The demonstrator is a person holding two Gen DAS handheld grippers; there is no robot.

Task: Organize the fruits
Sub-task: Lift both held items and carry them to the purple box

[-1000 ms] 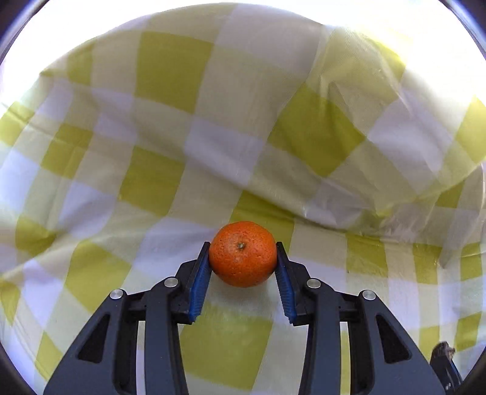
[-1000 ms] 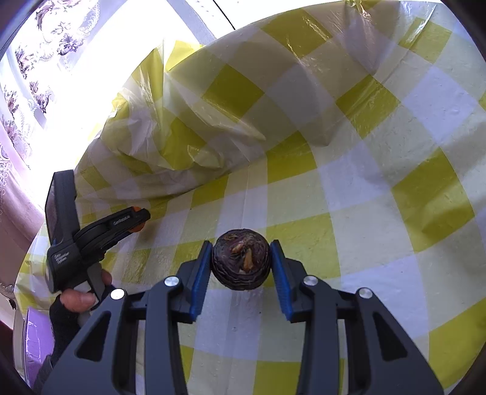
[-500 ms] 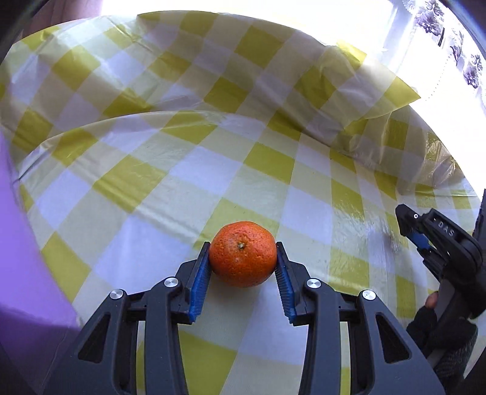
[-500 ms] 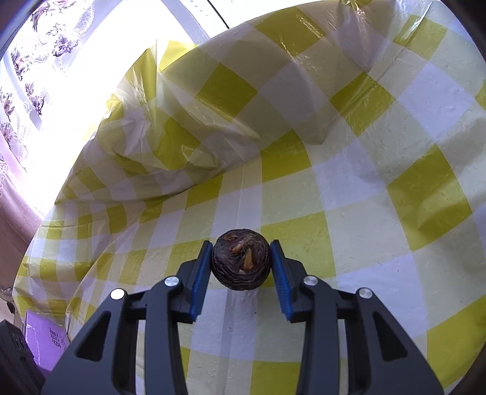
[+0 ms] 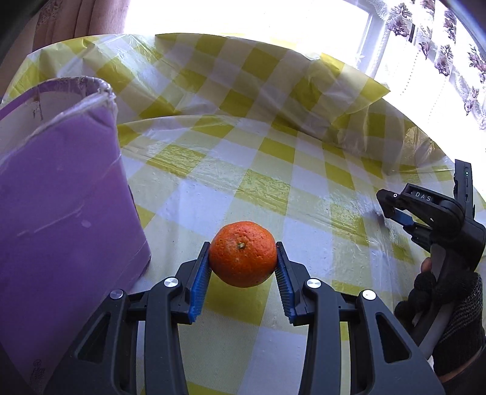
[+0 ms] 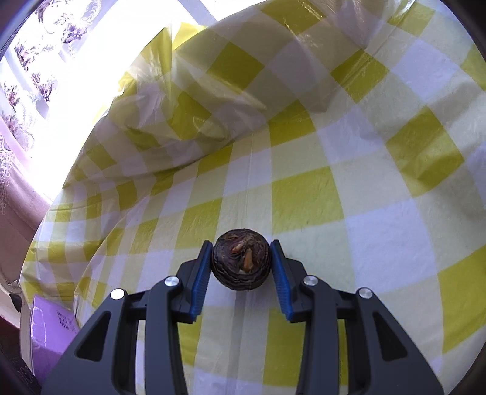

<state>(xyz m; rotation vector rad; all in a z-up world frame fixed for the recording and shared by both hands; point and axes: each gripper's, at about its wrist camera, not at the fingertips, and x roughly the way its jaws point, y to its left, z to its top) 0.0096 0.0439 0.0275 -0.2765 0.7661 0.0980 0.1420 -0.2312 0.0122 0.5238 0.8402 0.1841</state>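
My left gripper is shut on an orange tangerine and holds it above the yellow-and-white checked tablecloth, just right of a purple box. My right gripper is shut on a dark brown, wrinkled round fruit with orange flecks, held over the same cloth. In the left wrist view the right gripper shows at the right edge in a gloved hand; the brown fruit is hidden there.
The purple box stands at the left of the table and its corner shows in the right wrist view. The tablecloth bunches up in folds toward the bright window with flowered curtains.
My left gripper has swung left with the tangerine, bringing the purple box and window into its view. The right gripper has held nearly still with the brown fruit.
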